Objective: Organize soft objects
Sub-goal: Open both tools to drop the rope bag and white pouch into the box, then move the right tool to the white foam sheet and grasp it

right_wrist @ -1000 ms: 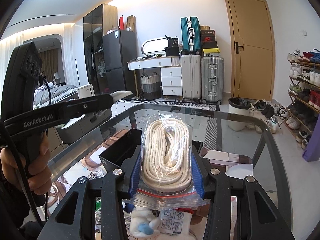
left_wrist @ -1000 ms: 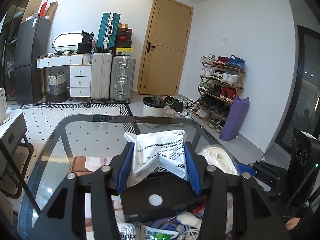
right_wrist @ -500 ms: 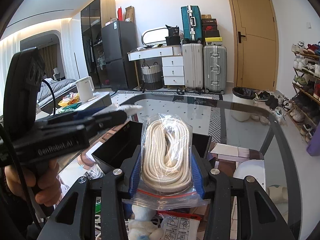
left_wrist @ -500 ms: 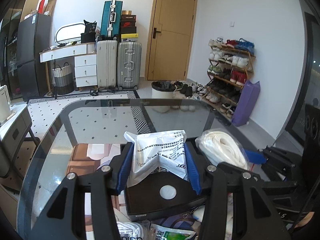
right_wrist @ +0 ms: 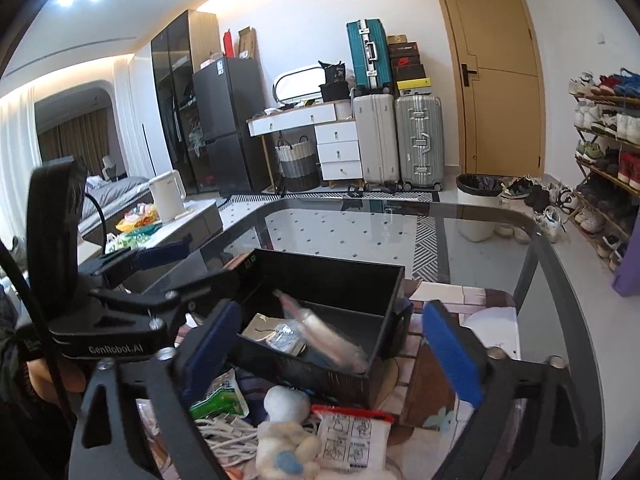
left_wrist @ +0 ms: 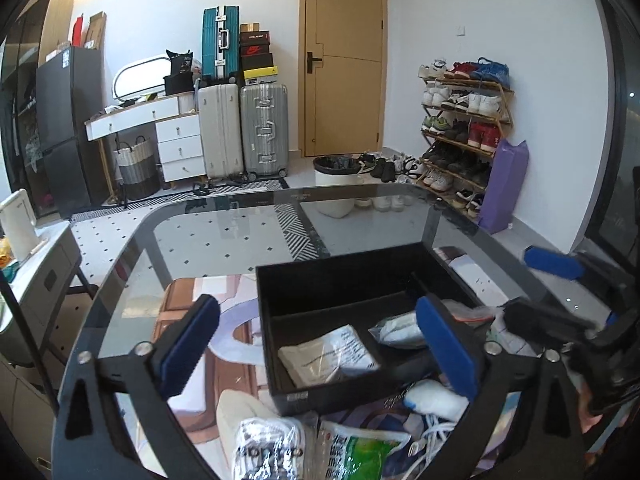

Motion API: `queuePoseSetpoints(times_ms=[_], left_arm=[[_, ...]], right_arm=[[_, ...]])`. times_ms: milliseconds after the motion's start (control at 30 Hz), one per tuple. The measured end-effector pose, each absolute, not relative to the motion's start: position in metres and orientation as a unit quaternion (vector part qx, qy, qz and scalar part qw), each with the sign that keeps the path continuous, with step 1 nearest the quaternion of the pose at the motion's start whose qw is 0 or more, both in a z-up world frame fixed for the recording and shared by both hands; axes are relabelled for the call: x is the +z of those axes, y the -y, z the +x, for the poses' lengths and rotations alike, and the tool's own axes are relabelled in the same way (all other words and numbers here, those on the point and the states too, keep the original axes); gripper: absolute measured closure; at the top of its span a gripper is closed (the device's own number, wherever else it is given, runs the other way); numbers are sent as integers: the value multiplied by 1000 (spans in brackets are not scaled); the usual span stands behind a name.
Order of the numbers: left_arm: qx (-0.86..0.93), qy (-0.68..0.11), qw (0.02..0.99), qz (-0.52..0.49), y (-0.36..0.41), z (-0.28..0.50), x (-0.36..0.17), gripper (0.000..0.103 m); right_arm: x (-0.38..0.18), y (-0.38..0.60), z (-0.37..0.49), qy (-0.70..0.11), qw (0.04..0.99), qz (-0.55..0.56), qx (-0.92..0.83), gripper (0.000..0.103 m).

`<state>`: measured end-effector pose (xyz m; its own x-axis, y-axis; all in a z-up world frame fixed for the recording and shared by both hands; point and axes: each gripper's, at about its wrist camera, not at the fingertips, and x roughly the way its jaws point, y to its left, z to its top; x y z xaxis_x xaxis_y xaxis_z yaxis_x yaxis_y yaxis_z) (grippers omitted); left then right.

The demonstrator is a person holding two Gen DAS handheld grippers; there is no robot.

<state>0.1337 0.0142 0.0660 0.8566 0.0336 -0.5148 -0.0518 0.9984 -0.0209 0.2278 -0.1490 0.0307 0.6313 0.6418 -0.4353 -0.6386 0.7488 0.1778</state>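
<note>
**Both grippers open above a black box holding two packets**

The left gripper [left_wrist: 318, 344] hovers over a dark glass-topped bench [left_wrist: 224, 236], its blue-padded jaws spread wide and holding nothing. Between and beyond them sits a black rectangular storage box [left_wrist: 340, 276] with an inner divider. In the box's near compartment lie a flat white printed packet [left_wrist: 330, 354] and, just to its right, a clear zip bag of white rope [left_wrist: 396, 328], partly hidden by the right-side jaw pad.

The right gripper [right_wrist: 334, 354] is also wide open and empty, its jaws framing the same box [right_wrist: 320, 276] from the other side. There the rope bag [right_wrist: 320, 330] leans tilted against the packet [right_wrist: 276, 332].

More soft things lie on the bench in front of the box: a white plush toy with a blue patch [right_wrist: 286, 428], a green and white pouch [right_wrist: 218, 400], a tangle of white cord [right_wrist: 228, 436], and a clear bag with a red strip and printed diagrams [right_wrist: 352, 440].
</note>
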Motion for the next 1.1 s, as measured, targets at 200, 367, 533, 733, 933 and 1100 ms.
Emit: queuePoseSetpoints(times_ms=[200, 367, 533, 733, 933, 1100], left_arm=[[31, -266, 963, -15, -11, 112, 62, 0], [37, -270, 962, -9, -9, 92, 55, 0], [42, -270, 962, -6, -8, 73, 52, 0], [49, -269, 962, -11, -13, 56, 51, 0], [54, -269, 962, -11, -18, 44, 47, 0], [51, -273, 961, -10, -21, 40, 42, 0]], right_arm=[[31, 166, 207, -237, 905, 5, 353, 1], [26, 175, 189, -233, 907, 0, 350, 1], [22, 178, 173, -239, 905, -15, 352, 1], [26, 179, 162, -237, 907, -24, 348, 1], [20, 184, 159, -245, 907, -32, 340, 1], [18, 188, 161, -252, 906, -38, 338, 1]])
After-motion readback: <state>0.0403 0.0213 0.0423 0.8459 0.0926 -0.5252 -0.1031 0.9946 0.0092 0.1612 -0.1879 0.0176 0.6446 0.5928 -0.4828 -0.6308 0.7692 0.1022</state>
